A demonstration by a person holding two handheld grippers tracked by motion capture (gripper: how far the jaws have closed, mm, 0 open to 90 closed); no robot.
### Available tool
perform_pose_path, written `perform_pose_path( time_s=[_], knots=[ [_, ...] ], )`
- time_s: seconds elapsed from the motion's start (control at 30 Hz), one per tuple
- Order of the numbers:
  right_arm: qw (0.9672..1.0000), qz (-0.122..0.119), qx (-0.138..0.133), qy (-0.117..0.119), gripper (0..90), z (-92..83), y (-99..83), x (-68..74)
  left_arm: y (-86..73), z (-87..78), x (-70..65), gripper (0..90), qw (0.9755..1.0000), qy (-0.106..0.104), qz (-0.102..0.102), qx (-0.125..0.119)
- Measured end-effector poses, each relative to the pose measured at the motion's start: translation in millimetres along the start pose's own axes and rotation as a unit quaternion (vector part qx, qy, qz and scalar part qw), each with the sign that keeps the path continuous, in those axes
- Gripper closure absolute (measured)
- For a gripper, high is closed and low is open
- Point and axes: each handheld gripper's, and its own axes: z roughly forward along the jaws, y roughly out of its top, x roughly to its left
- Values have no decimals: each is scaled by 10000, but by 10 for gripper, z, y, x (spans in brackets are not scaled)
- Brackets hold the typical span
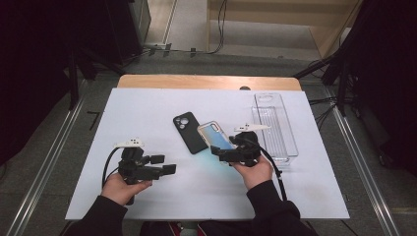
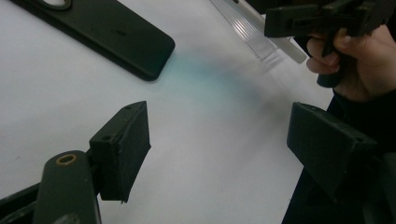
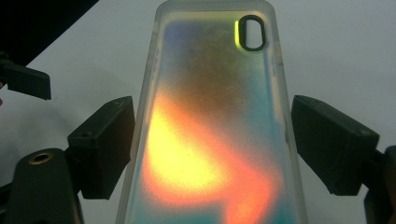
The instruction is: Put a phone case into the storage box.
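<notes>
Right now the right gripper [image 1: 222, 153] holds a shiny case [image 1: 215, 136] by its two long sides, and its jaws squeeze the case from left and right. In the right gripper view the case [image 3: 212, 135] sits between the two black jaws, with its camera hole at the far end. Holding it by the sides probably keeps the flat back free and stops it from slipping. From above, the case is tilted up off the white surface [image 1: 147, 128], so it looks lifted, not lying down. A soft blue glow falls on the surface under it, likely light coming through the see-through case.

Meanwhile the left gripper [image 1: 164, 164] hangs low over the surface at the left, and its jaws are spread wide with nothing in them. In the left gripper view the jaws point toward the right gripper [image 2: 322, 21], so it seems ready to help.

A black phone [image 1: 189, 132] lies flat on the surface, just beside the case, camera side up. It lies so near, perhaps so the case can go onto it next.

A clear box [image 1: 275, 125] stands to the right, near the right hand [image 1: 255, 172].
</notes>
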Motion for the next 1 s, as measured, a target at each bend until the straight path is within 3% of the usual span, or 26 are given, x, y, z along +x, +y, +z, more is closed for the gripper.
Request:
perform_pose_path(
  time_s=[0.3, 0.4, 0.73, 0.87, 1.0],
  knots=[
    [9999, 90, -136, -20, 149, 135, -30, 159, 207, 85, -32, 235, 9997, 194, -25, 155],
    [9997, 139, -214, 14, 150, 158, -46, 206, 314, 72, -65, 235, 9995, 205, -217, 55],
    [9984, 202, -520, 16, 150, 170, -130, 266, 548, 233, -172, 235, 9983, 547, -99, 153],
    [9976, 220, -660, 3, 149, 183, -181, 297, 604, 303, -174, 235, 9984, 503, -199, 146],
    [9968, 332, -726, 46, 149, 196, -208, 287, 666, 374, -177, 248, 9974, 620, -299, 209]
  ],
)
